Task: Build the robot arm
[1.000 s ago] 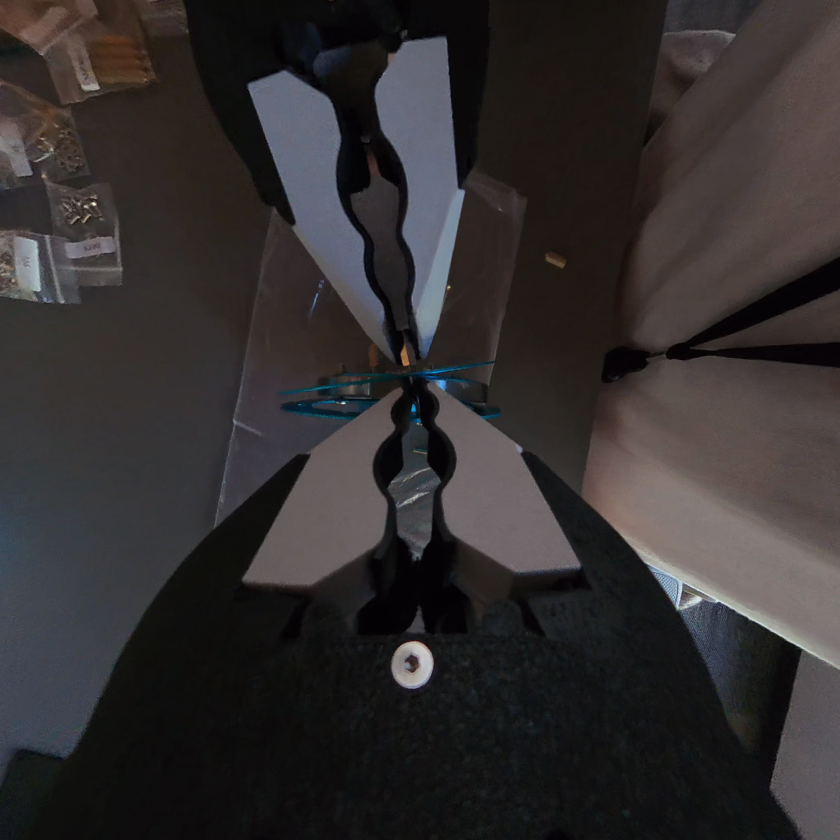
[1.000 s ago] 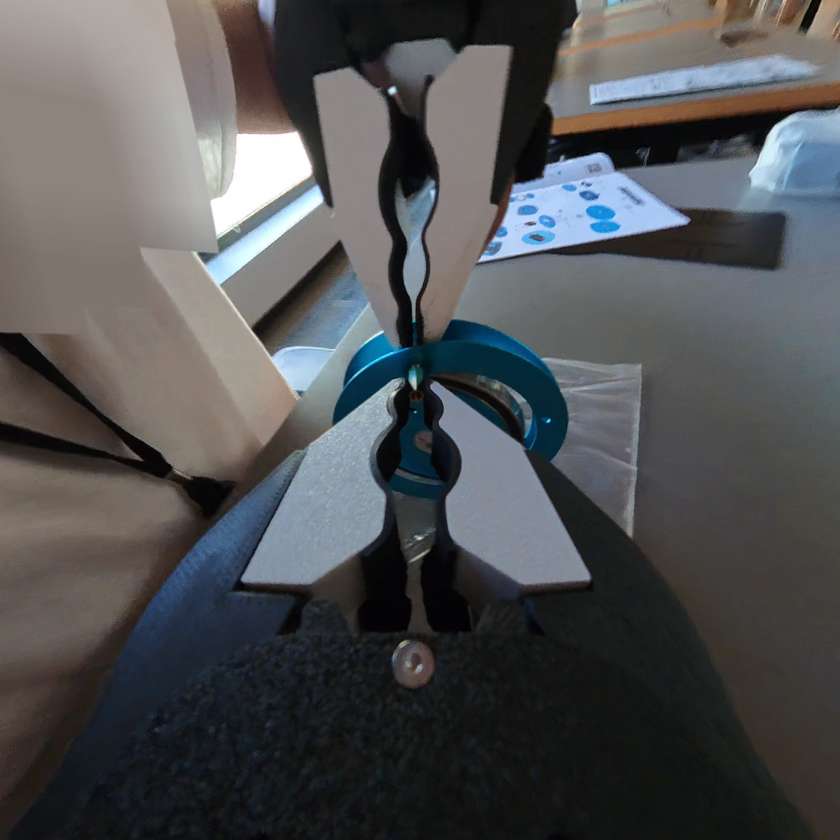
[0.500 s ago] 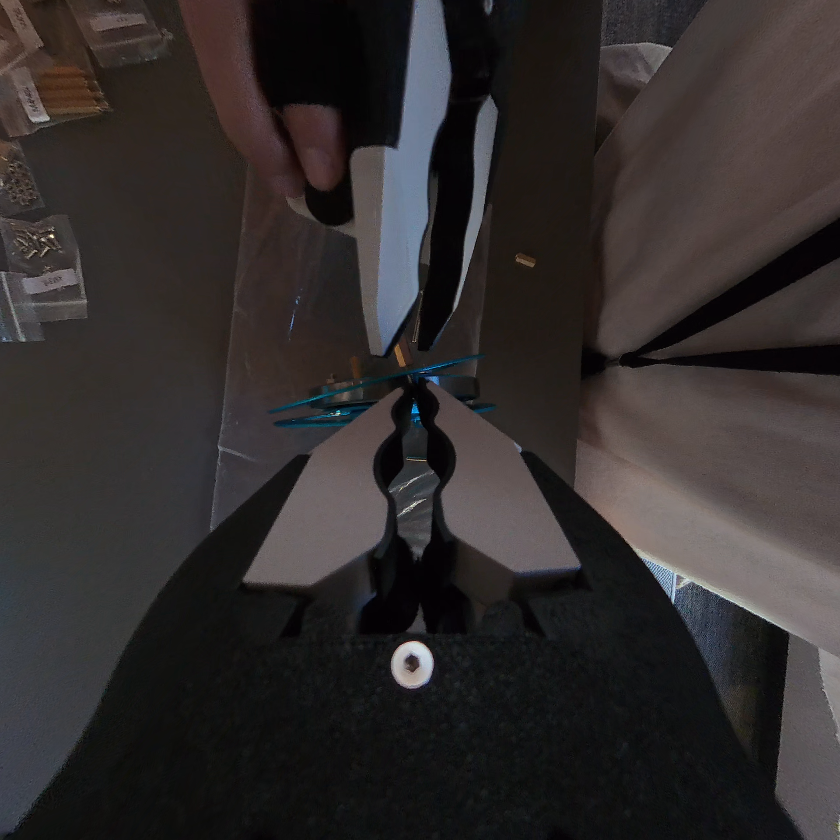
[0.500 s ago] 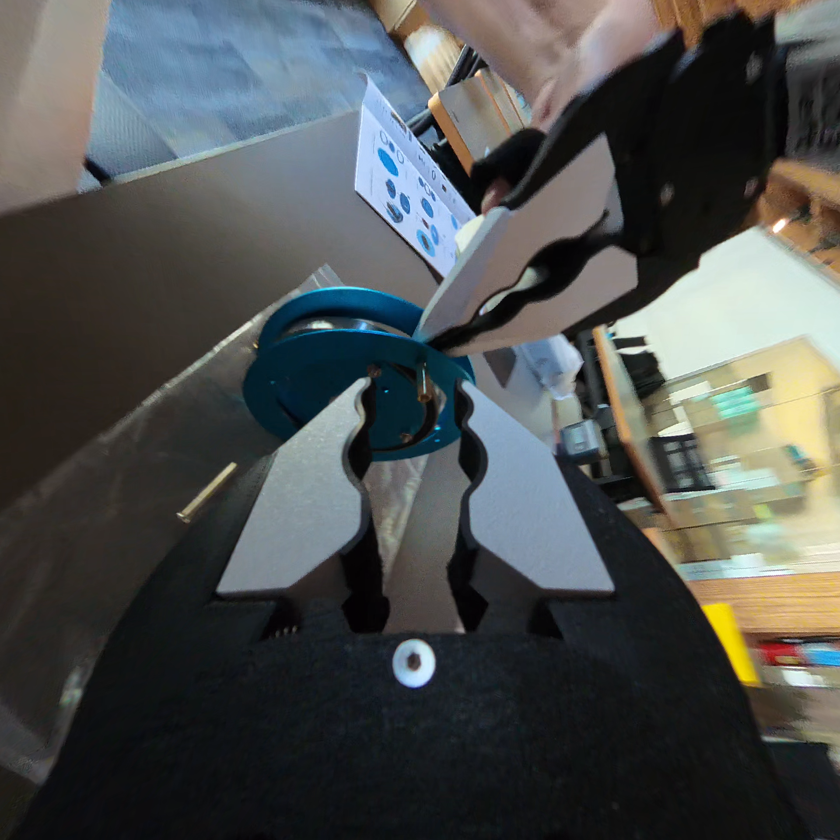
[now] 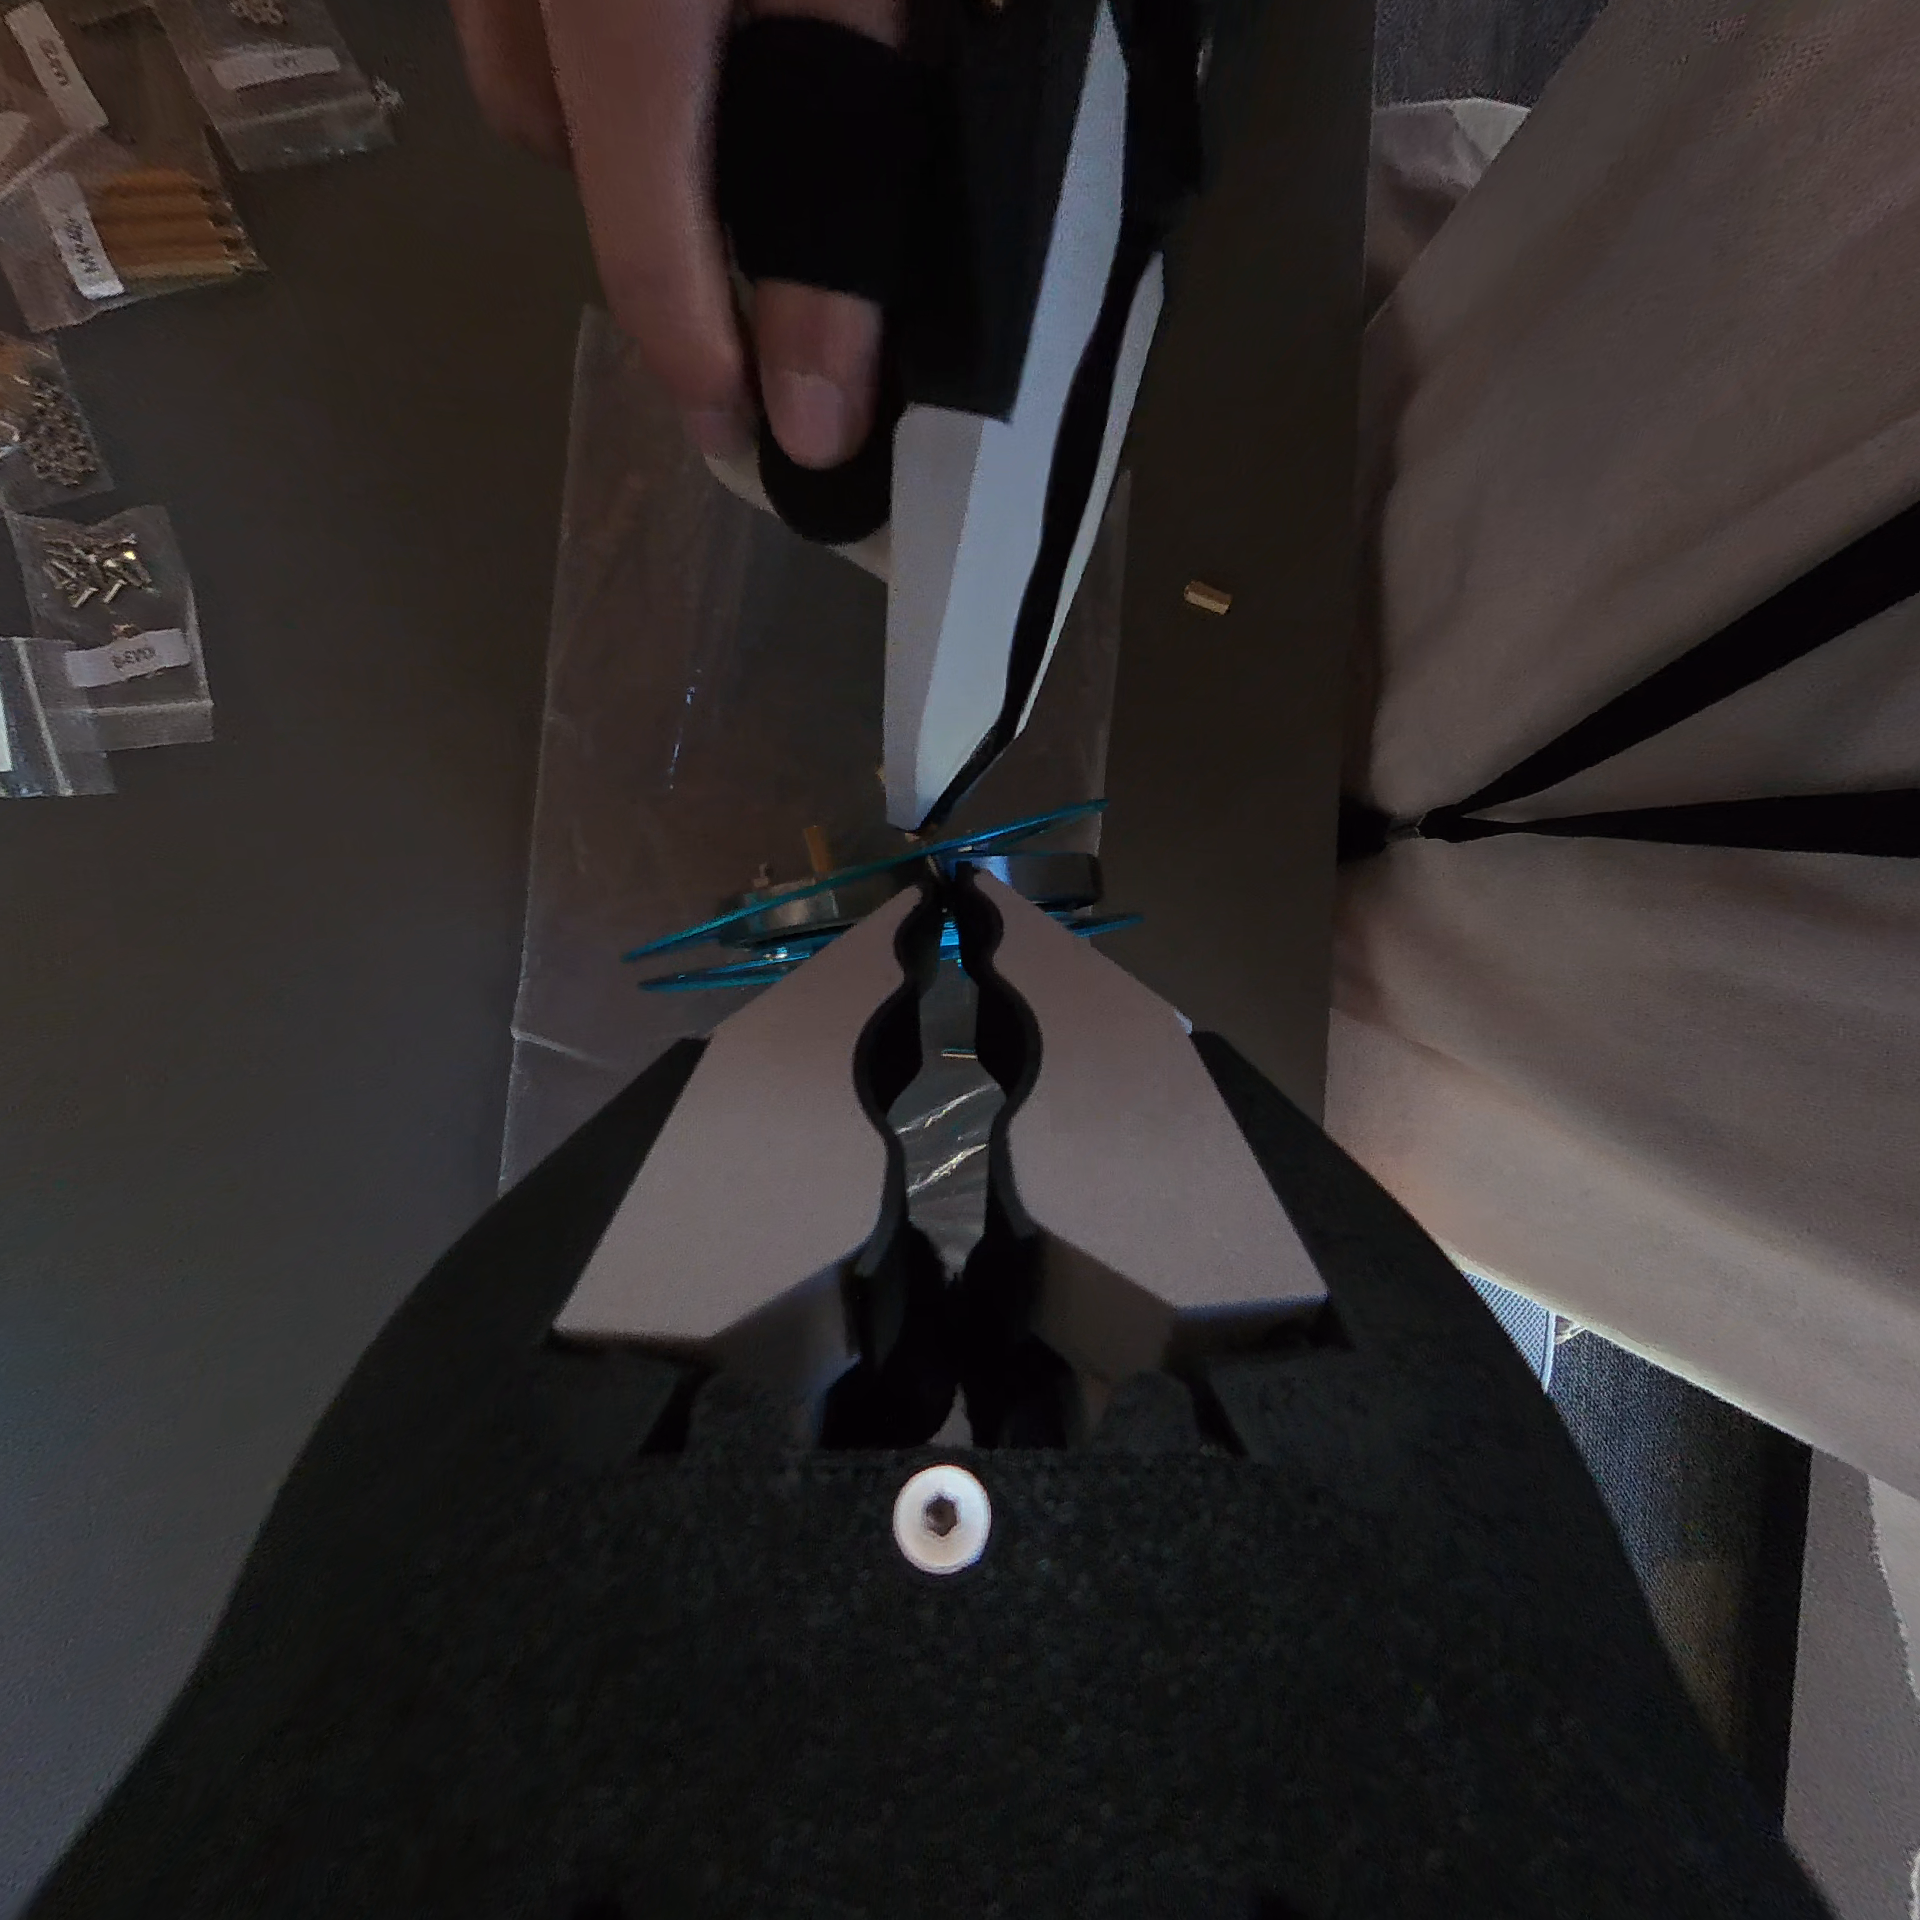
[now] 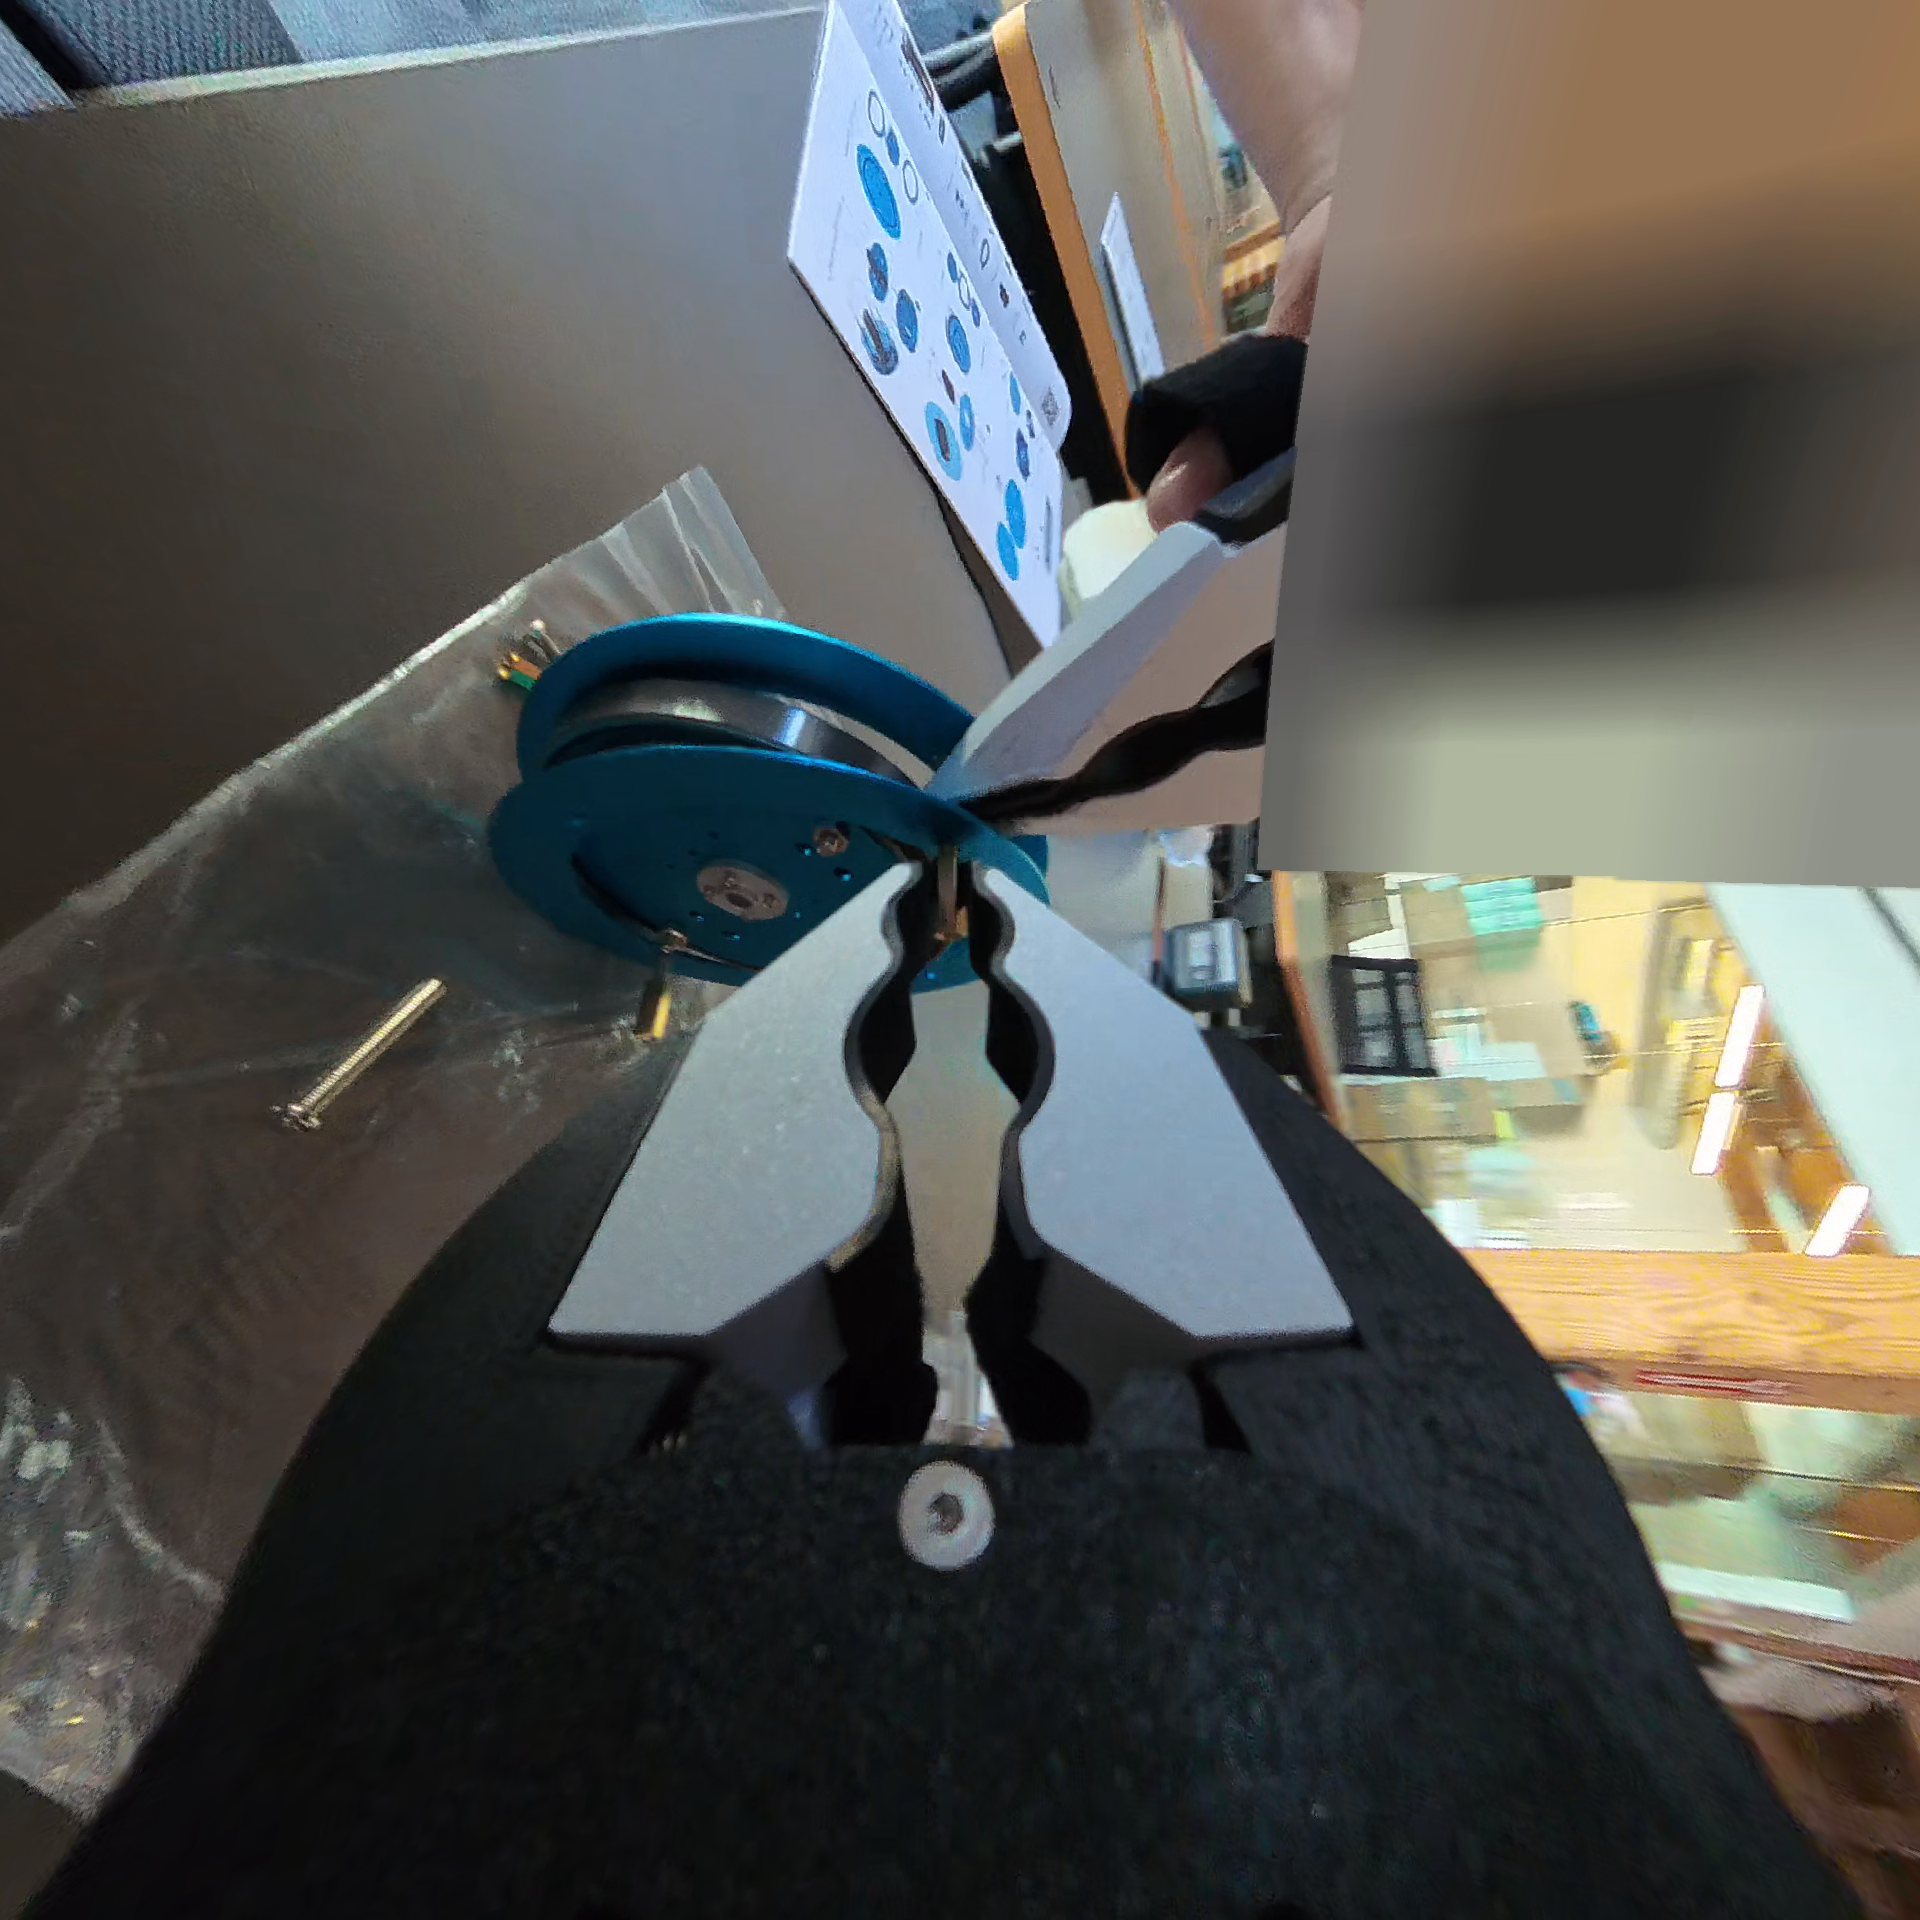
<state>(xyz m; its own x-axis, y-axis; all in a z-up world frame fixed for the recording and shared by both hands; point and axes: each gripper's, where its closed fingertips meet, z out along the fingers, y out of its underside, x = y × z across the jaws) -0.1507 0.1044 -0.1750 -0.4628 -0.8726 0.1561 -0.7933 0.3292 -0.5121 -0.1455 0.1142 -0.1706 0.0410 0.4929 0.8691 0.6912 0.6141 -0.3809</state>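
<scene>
Now right tongs [image 6: 948,904] on brass standoff [image 6: 951,902].

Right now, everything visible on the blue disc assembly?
The blue anodised metal disc assembly is two thin round plates sandwiching a black ring, with a silver hub and small holes on the near plate. It sits tilted over a clear plastic bag. The left gripper pinches the near plate's rim; the right gripper grips a brass standoff on it.

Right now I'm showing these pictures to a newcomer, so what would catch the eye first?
The blue wheel, two discs around a dark core, lies on a clear plastic bag on the grey table. Both grippers meet at its rim: the left gripper shut on a disc's edge, the right gripper pinching a brass post. A loose screw lies nearby.
</scene>
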